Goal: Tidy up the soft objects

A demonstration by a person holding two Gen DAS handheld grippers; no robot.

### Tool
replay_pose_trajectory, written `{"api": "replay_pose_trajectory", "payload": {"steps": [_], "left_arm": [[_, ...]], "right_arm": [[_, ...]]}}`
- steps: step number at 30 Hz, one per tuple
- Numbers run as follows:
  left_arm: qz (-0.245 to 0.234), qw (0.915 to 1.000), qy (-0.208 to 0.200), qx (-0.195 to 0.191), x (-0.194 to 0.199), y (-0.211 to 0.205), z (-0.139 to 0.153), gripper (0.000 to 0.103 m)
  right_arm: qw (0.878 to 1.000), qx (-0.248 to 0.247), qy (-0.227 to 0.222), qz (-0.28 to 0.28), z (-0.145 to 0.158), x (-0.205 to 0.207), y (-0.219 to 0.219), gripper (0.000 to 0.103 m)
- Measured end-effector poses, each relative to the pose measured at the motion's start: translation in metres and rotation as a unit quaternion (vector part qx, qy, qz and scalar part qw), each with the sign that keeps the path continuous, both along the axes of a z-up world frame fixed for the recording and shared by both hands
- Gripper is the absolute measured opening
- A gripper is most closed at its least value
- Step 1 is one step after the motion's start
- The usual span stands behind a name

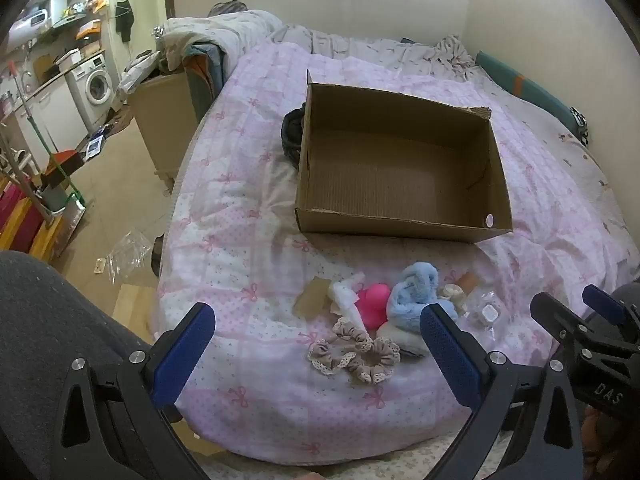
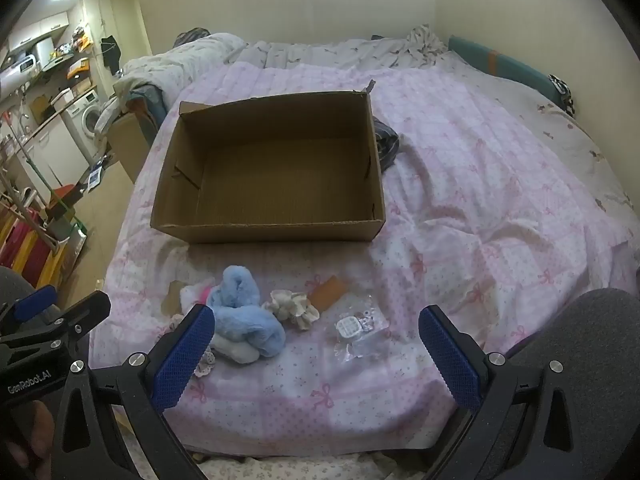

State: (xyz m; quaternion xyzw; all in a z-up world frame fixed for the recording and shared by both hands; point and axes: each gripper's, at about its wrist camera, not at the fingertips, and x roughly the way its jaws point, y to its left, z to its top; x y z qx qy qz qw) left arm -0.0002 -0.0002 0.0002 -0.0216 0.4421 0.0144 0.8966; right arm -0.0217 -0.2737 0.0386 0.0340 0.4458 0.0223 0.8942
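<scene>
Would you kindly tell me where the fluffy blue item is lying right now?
The fluffy blue item lies on the pink quilt in front of the cardboard box, beside the cream scrunchie.

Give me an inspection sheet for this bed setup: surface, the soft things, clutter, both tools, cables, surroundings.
Surface: pink bow-print quilt on a bed, rumpled.
Job's things: cardboard box open, nothing inside; blue fluffy item, pink soft item, beige lace scrunchies, cream scrunchie lie loose in front of it.
Clutter: clear packet, cardboard scraps, dark bundle beside the box.
Grippers: left tool open, holding nothing; right tool open, holding nothing; both above the bed's near edge.
Cables: nothing seen.
Surroundings: washing machine, cluttered shelves, plastic bag on the floor.
</scene>
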Motion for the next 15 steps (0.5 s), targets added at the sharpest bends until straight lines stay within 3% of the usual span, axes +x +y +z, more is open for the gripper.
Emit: {"api": "replay_pose_trajectory", "payload": {"steps": [15], "left_arm": [[0.003,1.0000,0.004,0.000,0.0002,0.0000,-0.0002,0.102]], "right_arm": [[1.000,0.001,0.002,-0.003,-0.0012,-0.0001,-0.0003,0.103]]}}
